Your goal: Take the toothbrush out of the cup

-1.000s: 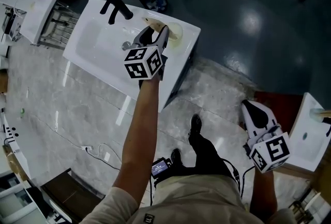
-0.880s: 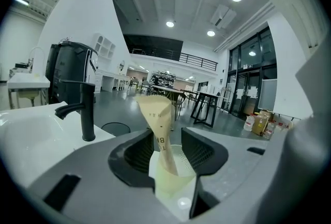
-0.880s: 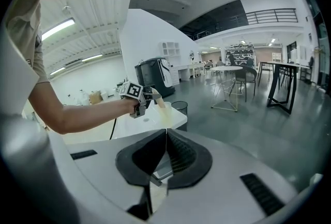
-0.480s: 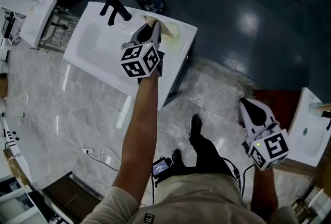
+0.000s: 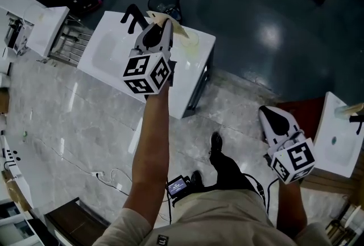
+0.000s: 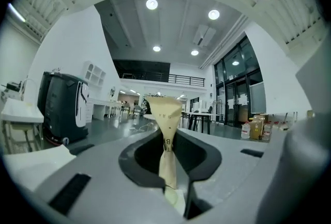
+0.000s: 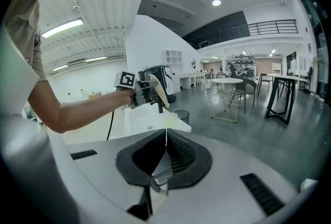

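The only letter you could read was a dark capital B, printed midway up the paper-wrapped toothbrush (image 6: 168,137). Your left gripper (image 5: 162,26) pinched it, and its jaws had just been closing on the wrapper. A few smaller letters stood nearer the wrapper's top edge, too faint to tell. The left cube (image 5: 148,73) on that gripper and the right cube (image 5: 293,162) on your right gripper (image 5: 272,116) each bore black-and-white square markers on their faces.
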`<state>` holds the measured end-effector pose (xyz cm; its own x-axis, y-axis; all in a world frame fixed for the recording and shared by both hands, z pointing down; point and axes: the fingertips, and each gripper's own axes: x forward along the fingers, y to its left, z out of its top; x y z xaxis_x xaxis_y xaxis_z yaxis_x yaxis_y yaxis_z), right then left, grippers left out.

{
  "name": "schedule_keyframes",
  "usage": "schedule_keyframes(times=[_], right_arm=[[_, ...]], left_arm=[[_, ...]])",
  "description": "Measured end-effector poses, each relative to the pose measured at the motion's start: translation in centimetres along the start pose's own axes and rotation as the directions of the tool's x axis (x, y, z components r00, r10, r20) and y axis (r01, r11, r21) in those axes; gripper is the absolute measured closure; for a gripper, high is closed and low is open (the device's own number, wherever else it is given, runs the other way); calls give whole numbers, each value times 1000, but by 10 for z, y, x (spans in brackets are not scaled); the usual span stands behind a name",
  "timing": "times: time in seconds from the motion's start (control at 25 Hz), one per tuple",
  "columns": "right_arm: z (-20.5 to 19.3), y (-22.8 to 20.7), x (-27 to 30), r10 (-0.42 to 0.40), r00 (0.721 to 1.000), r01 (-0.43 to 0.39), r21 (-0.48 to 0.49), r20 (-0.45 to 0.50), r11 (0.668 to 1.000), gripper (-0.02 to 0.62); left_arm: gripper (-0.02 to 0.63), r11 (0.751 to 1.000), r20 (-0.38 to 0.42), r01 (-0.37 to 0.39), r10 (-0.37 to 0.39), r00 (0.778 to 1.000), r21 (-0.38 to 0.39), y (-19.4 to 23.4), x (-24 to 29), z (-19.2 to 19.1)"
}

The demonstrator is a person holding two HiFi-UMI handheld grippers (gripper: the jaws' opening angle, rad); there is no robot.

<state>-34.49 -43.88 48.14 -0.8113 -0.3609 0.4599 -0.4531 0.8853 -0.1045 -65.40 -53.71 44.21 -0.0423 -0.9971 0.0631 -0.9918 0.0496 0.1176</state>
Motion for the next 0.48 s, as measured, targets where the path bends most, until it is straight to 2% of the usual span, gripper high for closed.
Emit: schedule_keyframes(times=[0.12, 0.24, 0.48], right_arm=[[14, 18, -18, -7, 1000, 7, -20, 25, 1000, 589], [28, 33, -40, -24, 998, 26, -38, 54, 999, 589], [49, 61, -85, -68, 990, 77, -71, 126, 994, 589]], left_arm=[[546, 995, 38, 53, -57, 998, 87, -28, -37, 47], [548, 978, 46, 109, -119, 992, 177, -63, -88, 81], [549, 939, 16, 209, -222, 975, 273, -130, -189, 110]])
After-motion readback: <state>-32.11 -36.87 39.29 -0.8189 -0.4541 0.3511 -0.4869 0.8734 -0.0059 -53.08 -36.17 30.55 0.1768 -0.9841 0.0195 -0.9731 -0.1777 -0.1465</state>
